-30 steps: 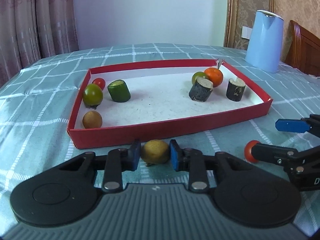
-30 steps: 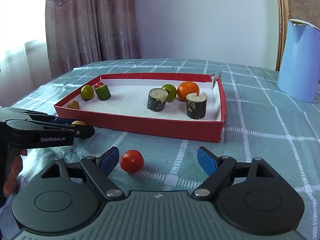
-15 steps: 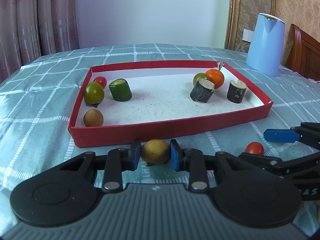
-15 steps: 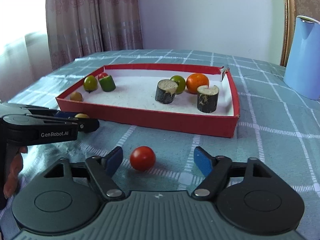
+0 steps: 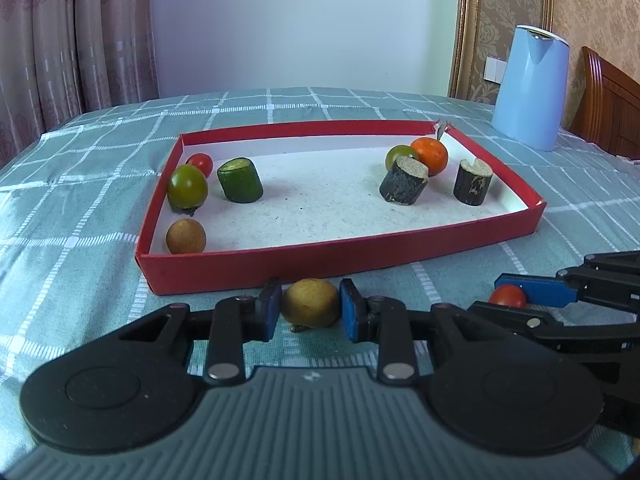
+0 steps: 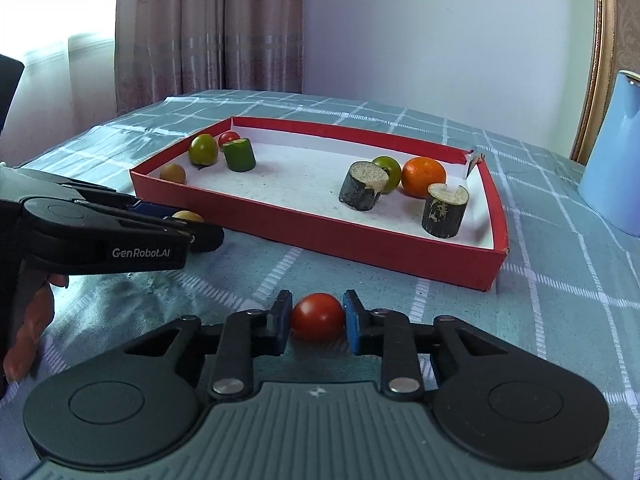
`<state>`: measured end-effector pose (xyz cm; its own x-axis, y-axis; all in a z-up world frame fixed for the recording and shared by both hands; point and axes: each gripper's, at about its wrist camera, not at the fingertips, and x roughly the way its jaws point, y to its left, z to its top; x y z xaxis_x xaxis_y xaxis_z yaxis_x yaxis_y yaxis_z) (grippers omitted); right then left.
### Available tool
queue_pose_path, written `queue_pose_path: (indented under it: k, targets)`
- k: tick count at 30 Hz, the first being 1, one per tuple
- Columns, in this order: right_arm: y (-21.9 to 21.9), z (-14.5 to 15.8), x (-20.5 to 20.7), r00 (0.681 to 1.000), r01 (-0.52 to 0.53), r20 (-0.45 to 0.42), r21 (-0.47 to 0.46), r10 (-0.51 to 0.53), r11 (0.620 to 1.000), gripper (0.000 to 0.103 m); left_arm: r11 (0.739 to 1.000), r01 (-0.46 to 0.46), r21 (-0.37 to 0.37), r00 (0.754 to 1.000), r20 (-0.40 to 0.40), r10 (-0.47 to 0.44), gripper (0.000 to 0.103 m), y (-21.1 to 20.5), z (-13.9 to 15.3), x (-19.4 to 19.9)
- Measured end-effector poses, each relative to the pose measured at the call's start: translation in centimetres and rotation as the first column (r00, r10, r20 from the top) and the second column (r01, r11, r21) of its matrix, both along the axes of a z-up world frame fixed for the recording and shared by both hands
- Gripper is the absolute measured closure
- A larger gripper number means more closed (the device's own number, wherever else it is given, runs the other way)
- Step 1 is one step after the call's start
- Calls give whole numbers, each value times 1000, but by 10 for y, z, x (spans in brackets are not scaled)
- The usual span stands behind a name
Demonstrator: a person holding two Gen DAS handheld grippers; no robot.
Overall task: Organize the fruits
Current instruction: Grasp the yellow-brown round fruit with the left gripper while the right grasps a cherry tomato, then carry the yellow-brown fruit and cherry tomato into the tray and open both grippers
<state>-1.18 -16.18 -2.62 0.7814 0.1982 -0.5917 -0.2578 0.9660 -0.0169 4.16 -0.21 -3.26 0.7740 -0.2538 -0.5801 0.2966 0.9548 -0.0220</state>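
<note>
The yellow-brown fruit (image 5: 311,303) sits on the checked cloth of the bench (image 5: 80,240), just outside the near wall of the red tray (image 5: 340,258), at about 6 o'clock from the tray's middle. The left gripper (image 5: 310,312) has its blue fingers (image 5: 269,310) closed against both sides of this fruit. At 3 o'clock from it, the red cherry tomato (image 6: 318,317) also lies on the cloth, pinched between the fingers (image 6: 352,320) of the right gripper (image 6: 317,322).

Inside the tray, at its 9 o'clock end, are a brown round fruit (image 5: 186,236), a green tomato (image 5: 187,187), a small red tomato (image 5: 200,163) and a green cucumber chunk (image 5: 240,180). Toward 2 o'clock stand two dark cut stubs (image 5: 404,181), a second green tomato (image 5: 400,156) and an orange (image 5: 432,155). A pale blue kettle (image 5: 530,88) stands beyond the tray at 2 o'clock.
</note>
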Motion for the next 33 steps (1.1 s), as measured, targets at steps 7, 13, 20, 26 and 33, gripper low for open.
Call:
queue_pose_path:
  k: [7, 13, 20, 26, 33]
  targets:
    - [-5, 2, -3, 1000, 12, 7, 49, -12, 999, 77, 1000, 5, 3, 1000, 1, -5, 72, -2, 0, 0]
    - [-8, 5, -8, 999, 34, 40, 60, -37, 998, 77, 1000, -5, 12, 1000, 7, 5, 75, -2, 1, -1]
    - [-8, 9, -7, 997, 42, 59, 53, -45, 998, 77, 1000, -13, 9, 999, 34, 13, 76, 0, 6, -6]
    - [-7, 16, 0, 994, 54, 90, 41, -57, 998, 77, 999, -19, 46, 997, 81, 16, 76, -6, 11, -12]
    - [-5, 26, 9, 990, 56, 126, 24, -59, 998, 77, 1000, -11, 24, 997, 70, 10, 76, -3, 19, -11]
